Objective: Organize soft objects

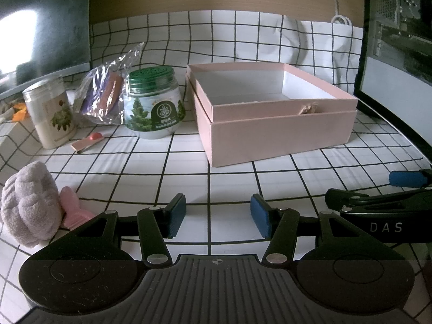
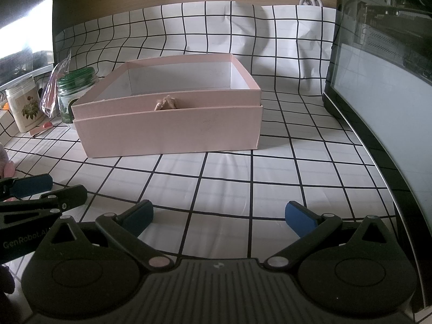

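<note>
the pink box (image 1: 272, 129) sits open in the middle of the frame, likely so soft things can drop in. the fluffy towel (image 1: 28, 202) is a round lump at the lower left, touching a small pink thing (image 1: 71, 210), with no clear long side. the left gripper (image 1: 218, 214) and right gripper (image 2: 218, 216) both have wide, empty jaws, low over the checked cloth (image 1: 189, 167).

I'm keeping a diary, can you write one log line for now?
left hand-held gripper: open | fluffy lilac plush toy: on cloth | pink cardboard box: empty
</note>
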Motion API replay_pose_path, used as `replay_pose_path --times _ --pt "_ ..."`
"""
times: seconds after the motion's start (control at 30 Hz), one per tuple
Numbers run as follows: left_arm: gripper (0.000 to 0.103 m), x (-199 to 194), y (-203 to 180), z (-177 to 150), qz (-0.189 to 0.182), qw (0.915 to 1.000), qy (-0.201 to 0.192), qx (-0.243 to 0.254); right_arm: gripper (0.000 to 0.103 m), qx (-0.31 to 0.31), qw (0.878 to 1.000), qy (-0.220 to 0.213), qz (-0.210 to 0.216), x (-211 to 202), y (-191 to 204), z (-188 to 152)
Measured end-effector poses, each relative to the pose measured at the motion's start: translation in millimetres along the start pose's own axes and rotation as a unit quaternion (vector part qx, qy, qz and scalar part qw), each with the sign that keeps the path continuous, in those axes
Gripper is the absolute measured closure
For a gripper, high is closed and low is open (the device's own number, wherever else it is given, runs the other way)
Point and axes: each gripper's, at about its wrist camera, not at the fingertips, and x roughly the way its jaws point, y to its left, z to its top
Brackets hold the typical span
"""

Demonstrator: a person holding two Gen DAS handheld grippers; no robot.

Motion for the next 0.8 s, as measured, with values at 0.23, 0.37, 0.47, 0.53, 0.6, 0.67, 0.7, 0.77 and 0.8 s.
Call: replay_pose_path --times 0.23,0.37,0.47,0.53,0.6,0.67,0.7,0.77,0.8 --pt "0.043 -0.4 -1.1 0.0 0.001 1.0 0.0 0.001 0.0 0.0 1.0 0.0 0.0 0.1 0.0 0.0" --pt "0.043 -0.4 -1.4 0.0 0.001 1.0 0.0 0.001 0.0 0.0 1.0 0.0 0.0 -0.2 0.7 -1.9" --pt "0.043 -0.4 -1.3 0.0 0.001 1.0 0.0 0.0 0.0 0.0 1.0 0.0 0.0 -0.5 1.6 -3.7" --pt "0.045 -0.4 -0.5 0.0 -0.001 1.0 0.0 -0.003 0.0 -0.003 1.0 0.006 0.002 -0.5 1.9 -3.5" --pt "0.047 -1.0 4.4 0.6 -0.01 0.9998 -0.001 -0.015 0.0 -0.007 0.999 0.04 0.011 1.1 0.5 3.7" --pt "0.047 -3.9 12.3 2.9 -0.026 0.9994 0.005 -0.024 0.0 -0.006 0.998 0.064 0.007 2.1 2.8 7.0" --pt "0.047 -6.5 16.8 4.4 -0.028 0.9993 0.006 -0.024 0.0 -0.005 0.997 0.071 0.004 2.3 4.8 7.4" --pt "0.047 -16.2 32.0 8.6 -0.025 0.9993 -0.004 -0.026 0.0 -0.01 0.996 0.084 0.008 -0.2 7.4 6.0" --pt "0.047 -21.8 42.4 11.6 -0.025 0.9992 -0.011 -0.03 0.0 -0.014 0.996 0.092 0.012 -0.4 9.5 7.1"
